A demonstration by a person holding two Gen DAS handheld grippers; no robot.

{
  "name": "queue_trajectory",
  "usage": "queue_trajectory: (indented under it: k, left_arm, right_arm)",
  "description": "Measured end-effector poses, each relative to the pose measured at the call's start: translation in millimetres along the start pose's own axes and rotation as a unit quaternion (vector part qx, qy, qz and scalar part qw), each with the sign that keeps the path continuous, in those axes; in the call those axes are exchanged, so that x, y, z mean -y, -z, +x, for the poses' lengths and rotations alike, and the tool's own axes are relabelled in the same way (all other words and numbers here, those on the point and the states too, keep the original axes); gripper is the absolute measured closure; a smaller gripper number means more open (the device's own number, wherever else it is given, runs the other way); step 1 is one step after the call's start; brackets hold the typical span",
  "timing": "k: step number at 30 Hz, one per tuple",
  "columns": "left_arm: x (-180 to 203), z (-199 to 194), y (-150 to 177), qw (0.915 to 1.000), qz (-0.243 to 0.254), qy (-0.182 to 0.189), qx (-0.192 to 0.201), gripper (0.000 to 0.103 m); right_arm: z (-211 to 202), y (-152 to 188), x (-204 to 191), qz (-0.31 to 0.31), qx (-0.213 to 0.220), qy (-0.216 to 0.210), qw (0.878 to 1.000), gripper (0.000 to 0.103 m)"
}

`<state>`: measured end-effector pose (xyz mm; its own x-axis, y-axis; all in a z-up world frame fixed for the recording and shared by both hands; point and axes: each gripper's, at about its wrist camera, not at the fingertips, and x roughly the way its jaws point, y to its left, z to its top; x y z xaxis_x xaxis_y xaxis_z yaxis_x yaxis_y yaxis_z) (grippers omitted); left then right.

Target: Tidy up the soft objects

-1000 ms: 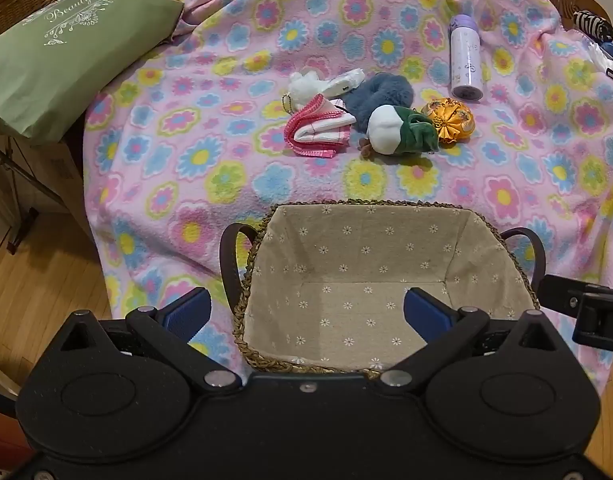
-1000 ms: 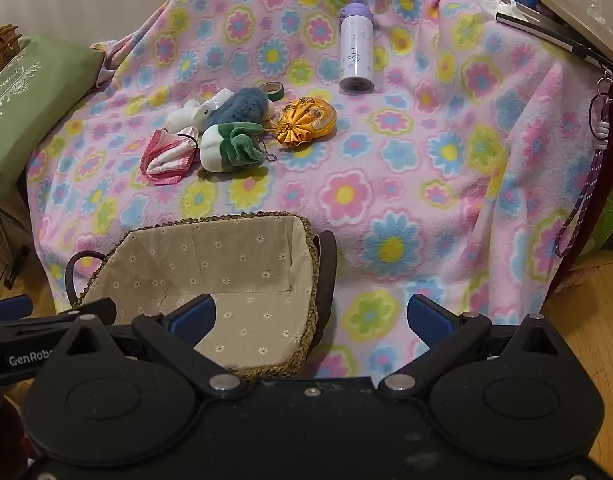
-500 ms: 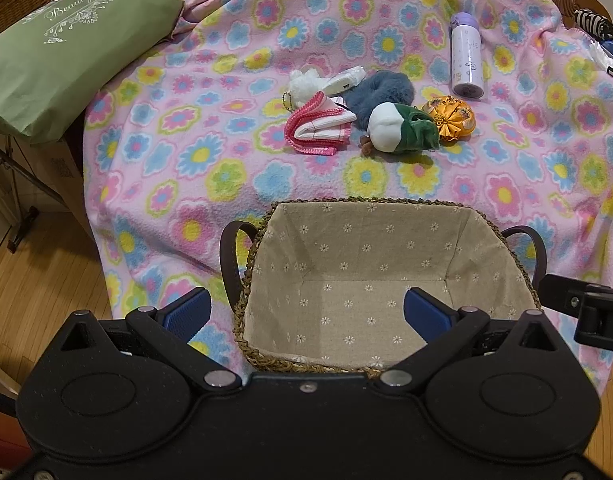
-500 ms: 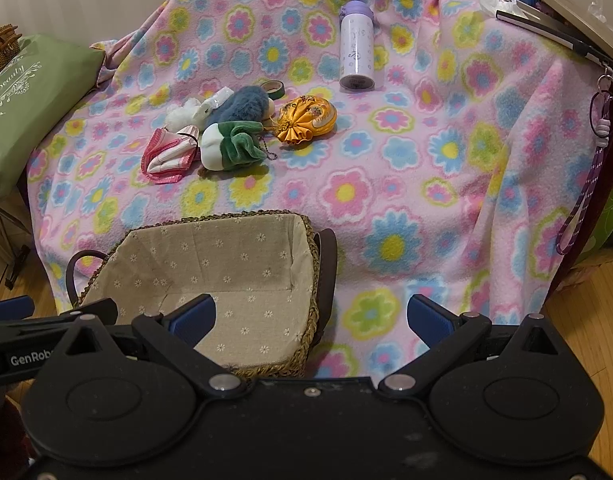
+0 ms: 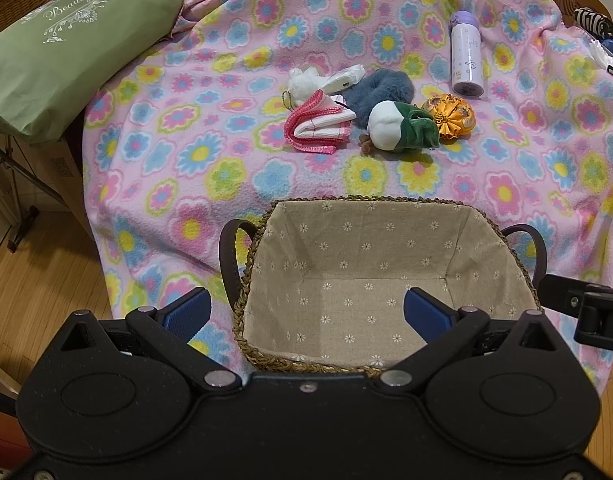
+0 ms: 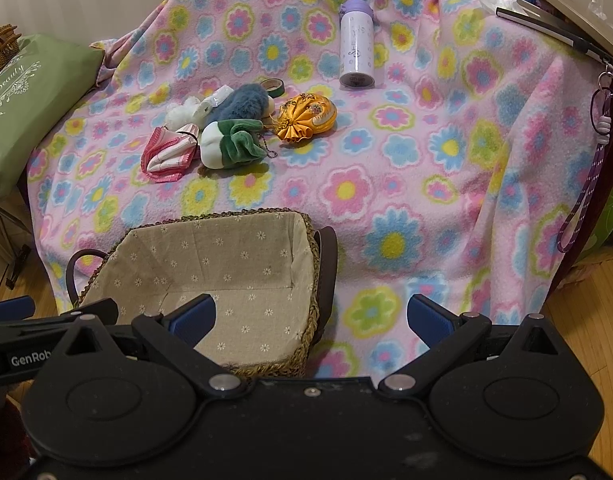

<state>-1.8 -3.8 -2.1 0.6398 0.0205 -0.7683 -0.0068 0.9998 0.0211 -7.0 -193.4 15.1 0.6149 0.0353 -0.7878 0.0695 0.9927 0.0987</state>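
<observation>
Both tongs, left (image 5: pixel 306 314) and right (image 6: pixel 312 316), hang spread and empty by the basket (image 5: pixel 370 200), ready to collect the toys (image 5: pixel 400 124) beyond.

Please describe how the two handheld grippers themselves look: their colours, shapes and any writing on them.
Both grippers are matte black. The left gripper and the right gripper each have a wide body with two round discs, angled link arms joined by silver rivets, and blue ribbed pads on the fingers. In the right wrist view, white "GenRob" lettering shows on the left gripper's side. No cables, hands or sleeves are visible.
</observation>
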Motion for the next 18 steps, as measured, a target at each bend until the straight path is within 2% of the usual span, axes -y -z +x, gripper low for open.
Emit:
queue_trajectory:
  k: [18]
  left_arm:
    - [0.3,0.2,-0.1,1.0,0.0,-0.001,-0.001,0.003]
  right_arm:
    - [0.2,0.3,0.4,0.001,-0.002,-0.001,1.0,0.0]
